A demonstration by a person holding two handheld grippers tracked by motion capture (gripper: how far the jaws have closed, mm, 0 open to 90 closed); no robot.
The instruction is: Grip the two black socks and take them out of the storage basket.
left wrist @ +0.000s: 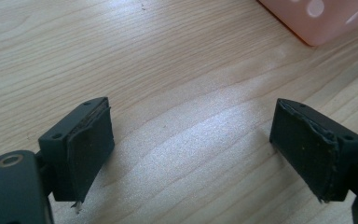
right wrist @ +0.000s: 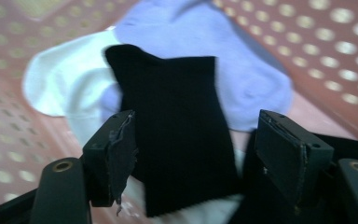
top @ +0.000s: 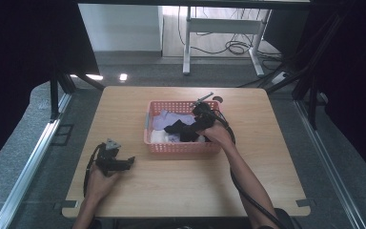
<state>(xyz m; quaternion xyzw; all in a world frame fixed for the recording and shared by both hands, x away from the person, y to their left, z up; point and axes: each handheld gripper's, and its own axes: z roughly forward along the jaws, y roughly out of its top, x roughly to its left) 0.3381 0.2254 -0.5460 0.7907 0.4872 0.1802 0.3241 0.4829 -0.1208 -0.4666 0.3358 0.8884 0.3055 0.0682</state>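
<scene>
Over the basket (top: 181, 147), right tongs (right wrist: 193, 154) (jaws apart) straddle a black sock (right wrist: 177, 126).

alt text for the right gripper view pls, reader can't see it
Two open black jaws of the right gripper hang over a black sock that lies between them, not clamped. The black sock rests on a lilac sock and a white sock, all inside a pink basket with a perforated wall. The picture is slightly blurred.
</scene>
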